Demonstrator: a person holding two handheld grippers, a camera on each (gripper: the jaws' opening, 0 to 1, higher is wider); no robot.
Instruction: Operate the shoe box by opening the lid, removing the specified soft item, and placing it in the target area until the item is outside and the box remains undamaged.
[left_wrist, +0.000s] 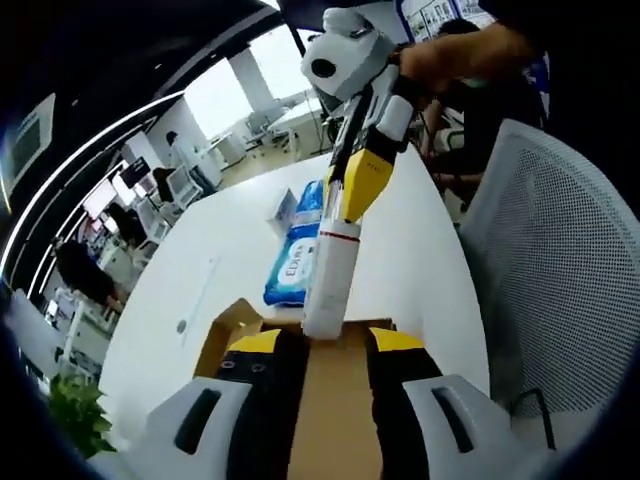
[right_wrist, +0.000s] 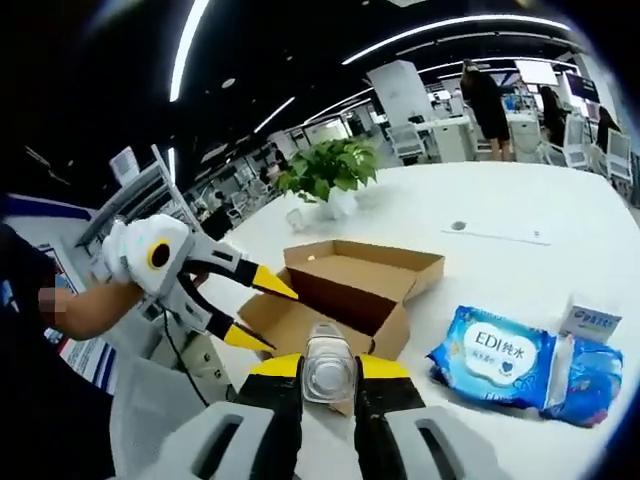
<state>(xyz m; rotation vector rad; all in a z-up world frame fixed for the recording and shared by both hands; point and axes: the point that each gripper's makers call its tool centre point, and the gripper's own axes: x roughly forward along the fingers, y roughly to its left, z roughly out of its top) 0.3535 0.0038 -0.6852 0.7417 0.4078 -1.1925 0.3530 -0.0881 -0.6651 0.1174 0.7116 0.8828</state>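
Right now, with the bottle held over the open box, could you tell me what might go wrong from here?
1. The right tool grips the smooth bottle near one end; it may slip and fall into the box.
2. The open left tool sits close by the box wall and could dent it.

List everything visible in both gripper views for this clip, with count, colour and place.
Shoe box: one, brown cardboard, lid open, on the white table.
Bottle: one, white and clear, held over the box.
Wet-wipes pack: one, blue, on the table beside the box.
Small carton: one, white, beyond the wipes.
Potted plant: one, green, table's far end.
Mesh chair: one, white, beside the table.
Left gripper: open, at the box.
Right gripper: shut on the bottle.
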